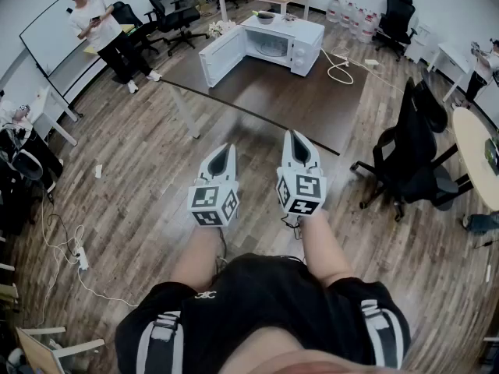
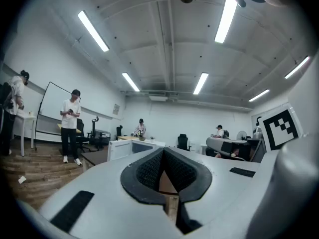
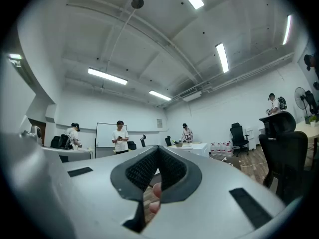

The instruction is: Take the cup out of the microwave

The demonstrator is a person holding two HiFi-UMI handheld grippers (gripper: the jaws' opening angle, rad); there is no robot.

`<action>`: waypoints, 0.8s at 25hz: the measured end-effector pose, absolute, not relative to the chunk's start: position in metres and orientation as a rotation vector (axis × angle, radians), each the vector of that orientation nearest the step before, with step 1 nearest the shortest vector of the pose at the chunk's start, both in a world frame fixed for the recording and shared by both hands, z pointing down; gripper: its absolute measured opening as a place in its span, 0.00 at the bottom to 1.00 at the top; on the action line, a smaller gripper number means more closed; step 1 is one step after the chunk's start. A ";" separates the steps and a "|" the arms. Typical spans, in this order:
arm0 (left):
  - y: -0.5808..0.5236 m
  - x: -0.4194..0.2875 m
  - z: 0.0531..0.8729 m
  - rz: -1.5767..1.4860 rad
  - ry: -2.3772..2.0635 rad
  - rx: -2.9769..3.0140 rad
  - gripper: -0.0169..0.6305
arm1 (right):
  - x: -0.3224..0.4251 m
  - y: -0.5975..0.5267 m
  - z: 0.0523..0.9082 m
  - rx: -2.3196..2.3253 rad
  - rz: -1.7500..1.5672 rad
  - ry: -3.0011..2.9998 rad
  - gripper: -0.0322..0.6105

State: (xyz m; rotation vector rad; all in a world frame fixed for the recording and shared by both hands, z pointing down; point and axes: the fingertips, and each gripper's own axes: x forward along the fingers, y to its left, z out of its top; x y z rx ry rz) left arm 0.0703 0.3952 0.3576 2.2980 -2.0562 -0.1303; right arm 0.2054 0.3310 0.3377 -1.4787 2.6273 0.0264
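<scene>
The white microwave [image 1: 273,44] stands at the far end of a dark table [image 1: 265,96], its door [image 1: 222,56] swung open to the left. From here I cannot make out a cup in its cavity. A small bowl [image 1: 266,17] sits on its top. My left gripper [image 1: 224,149] and right gripper [image 1: 294,137] are held side by side over the wooden floor, well short of the table, both pointing toward it. Both are shut with nothing between the jaws. In the left gripper view the microwave [image 2: 130,146] shows small beyond the left gripper [image 2: 163,151].
A black office chair [image 1: 412,150] stands to the right, beside a round table [image 1: 474,153]. A white cable [image 1: 338,69] runs off the dark table's right end. One person [image 1: 105,33] stands by a whiteboard at the left. Water bottles [image 1: 351,14] line the back wall.
</scene>
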 end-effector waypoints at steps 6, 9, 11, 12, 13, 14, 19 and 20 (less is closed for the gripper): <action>0.393 0.062 0.355 -0.085 -2.051 2.341 0.01 | 0.199 0.329 0.335 -1.467 -0.011 2.589 0.05; 0.393 0.056 0.355 -0.073 -2.041 2.356 0.01 | 0.193 0.330 0.334 -1.465 -0.012 2.584 0.05; 0.395 0.050 0.355 -0.065 -2.031 2.366 0.01 | 0.185 0.334 0.334 -1.469 -0.006 2.585 0.05; 0.397 0.047 0.355 -0.061 -2.025 2.373 0.01 | 0.182 0.336 0.334 -1.473 -0.001 2.584 0.05; 0.398 0.043 0.356 -0.058 -2.019 2.379 0.01 | 0.178 0.338 0.334 -1.478 0.004 2.583 0.05; 0.399 0.040 0.357 -0.056 -2.013 2.384 0.01 | 0.174 0.340 0.335 -1.484 0.008 2.580 0.05; 0.406 0.023 0.366 -0.051 -1.981 2.411 0.01 | 0.157 0.353 0.342 -1.512 0.021 2.564 0.05; 0.406 0.019 0.368 -0.049 -1.976 2.415 0.01 | 0.153 0.354 0.344 -1.515 0.020 2.564 0.05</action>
